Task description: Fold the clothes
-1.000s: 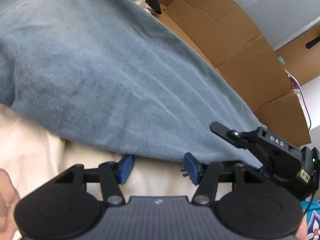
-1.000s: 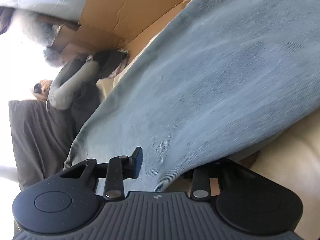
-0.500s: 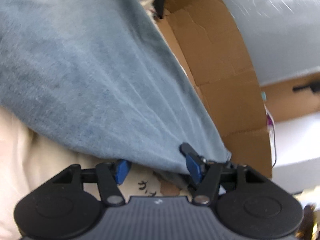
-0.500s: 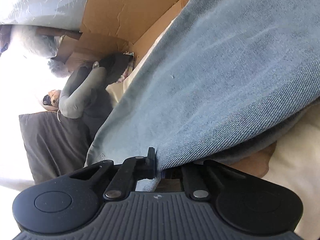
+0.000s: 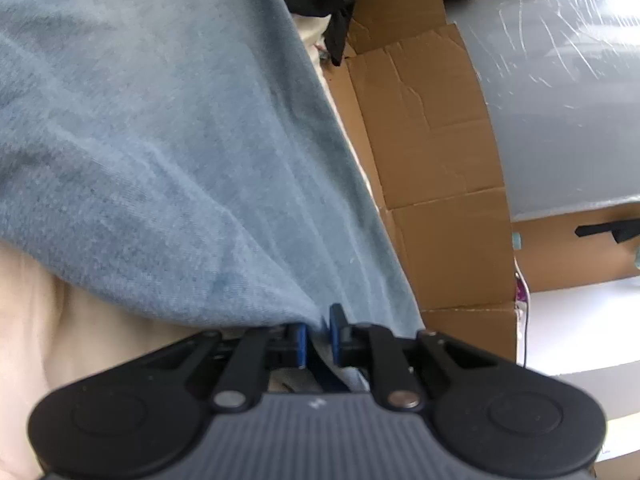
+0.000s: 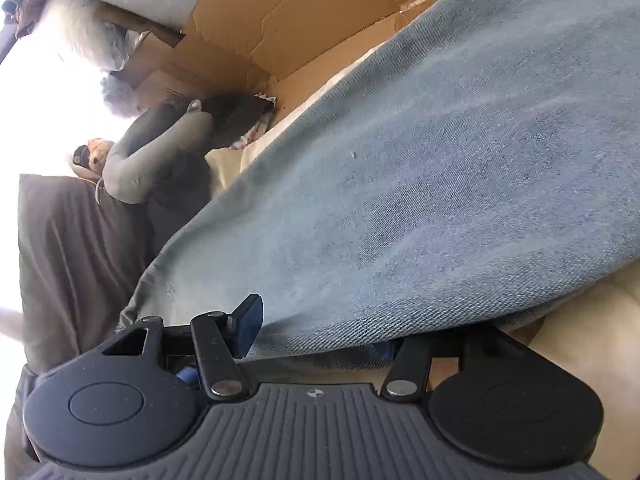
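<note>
Denim garment (image 5: 168, 152), faded blue, spread over a cream bed cover (image 5: 36, 320) beside cardboard boxes (image 5: 432, 168).
Soft but weighty twill, limp, unlikely to slip. Left gripper (image 5: 318, 338) fingers pinch its near hem; right gripper (image 6: 316, 336) fingers gape around that edge. Hems and corners offer the best hold.

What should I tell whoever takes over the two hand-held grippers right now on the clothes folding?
Left hand-held gripper: shut on the edge of the blue denim garment, its blue pads pinching a bunched fold.
Right hand-held gripper: open. The denim edge drapes over it and hides one finger, so no firm grasp shows there.
The garment is lifted and stretched across both views, over a cream cloth surface, with cardboard boxes behind.
Done: one edge is grasped and raised.
Left: close the right one on the fabric, carry the edge across, lay the fold flat, then probably fold again. No finished fold shows.
</note>
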